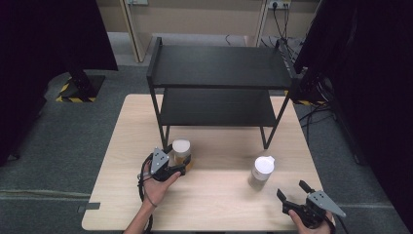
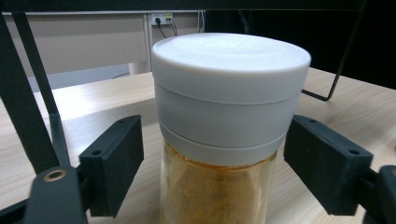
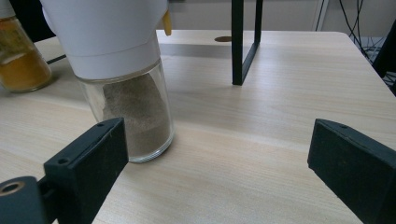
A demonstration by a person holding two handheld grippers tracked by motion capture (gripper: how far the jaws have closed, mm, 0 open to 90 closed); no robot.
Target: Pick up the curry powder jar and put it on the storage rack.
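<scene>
Left gripper view: round glass jar, white cap

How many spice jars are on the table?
2: the orange-spice jar stands between the left gripper jaws by the rack; the brown-spice jar stands ahead of the right gripper.

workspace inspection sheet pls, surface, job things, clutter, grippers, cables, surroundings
surface: pale wooden table, no spills seen
job's things: orange spice jar with white lid, upright by the black two-tier shelf; brown spice jar, upright, right of centre
clutter: nothing seen
grippers: left gripper straddles the orange jar, small gaps at both pads, not clamped; right gripper open, brown jar ahead beyond its left pad, untouched
cables: black cable trails from the left gripper; loose cables on the floor at far right
surroundings: grey carpet floor, dark curtains on both sides
</scene>
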